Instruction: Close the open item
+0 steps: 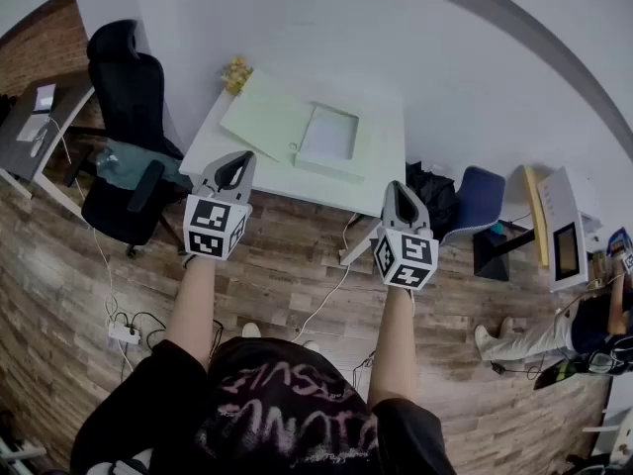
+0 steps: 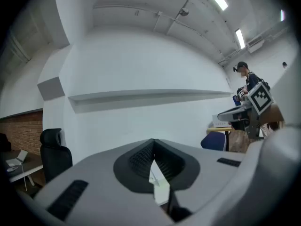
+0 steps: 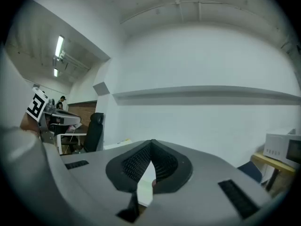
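A flat pale green case (image 1: 297, 132) lies open on the white table (image 1: 376, 181). Its lid (image 1: 265, 119) is folded out to the left and the white-lined base (image 1: 331, 137) is on the right. My left gripper (image 1: 235, 166) hovers at the table's near left edge, a little short of the lid, with its jaws shut and nothing in them. My right gripper (image 1: 400, 194) hangs over the near right edge, also shut and empty. In the left gripper view the ribbed jaws (image 2: 153, 142) meet at their tips. In the right gripper view the jaws (image 3: 151, 144) meet the same way.
A black office chair (image 1: 124, 87) stands left of the table and a blue chair (image 1: 480, 198) to its right. A small yellow object (image 1: 235, 72) sits on the table's far left corner. Cables and a power strip (image 1: 124, 332) lie on the wooden floor. A person (image 1: 554, 334) is at the far right.
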Tool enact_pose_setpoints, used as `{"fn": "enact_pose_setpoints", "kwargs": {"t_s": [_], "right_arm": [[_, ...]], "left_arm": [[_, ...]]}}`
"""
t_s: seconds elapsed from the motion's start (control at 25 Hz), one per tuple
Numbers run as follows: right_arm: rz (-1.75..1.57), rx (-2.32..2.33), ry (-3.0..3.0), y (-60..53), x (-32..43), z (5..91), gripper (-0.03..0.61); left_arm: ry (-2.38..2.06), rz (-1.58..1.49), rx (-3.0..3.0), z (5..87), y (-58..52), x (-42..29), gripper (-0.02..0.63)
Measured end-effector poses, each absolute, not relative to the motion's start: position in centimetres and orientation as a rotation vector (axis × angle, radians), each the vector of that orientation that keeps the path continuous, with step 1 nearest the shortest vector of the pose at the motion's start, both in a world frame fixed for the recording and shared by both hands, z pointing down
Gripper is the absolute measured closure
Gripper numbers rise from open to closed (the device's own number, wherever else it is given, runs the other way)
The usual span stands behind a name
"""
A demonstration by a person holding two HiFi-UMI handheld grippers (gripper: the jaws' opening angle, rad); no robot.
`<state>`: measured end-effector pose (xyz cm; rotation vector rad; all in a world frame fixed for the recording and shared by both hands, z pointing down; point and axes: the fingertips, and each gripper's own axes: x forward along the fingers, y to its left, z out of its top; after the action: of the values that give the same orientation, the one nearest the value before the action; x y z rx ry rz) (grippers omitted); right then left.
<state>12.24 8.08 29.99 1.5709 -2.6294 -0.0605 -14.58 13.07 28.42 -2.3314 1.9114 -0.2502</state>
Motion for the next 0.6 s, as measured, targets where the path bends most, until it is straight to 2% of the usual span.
{"fn": "enact_pose_setpoints", "kwargs": {"t_s": [0.6], "right_arm": [[-0.058, 1.536, -2.647, 8.1, 10.6, 30.1, 0.568]], "left_arm": [[1.920, -0.252, -2.329, 28.3, 12.8, -15.7, 0.614]]}}
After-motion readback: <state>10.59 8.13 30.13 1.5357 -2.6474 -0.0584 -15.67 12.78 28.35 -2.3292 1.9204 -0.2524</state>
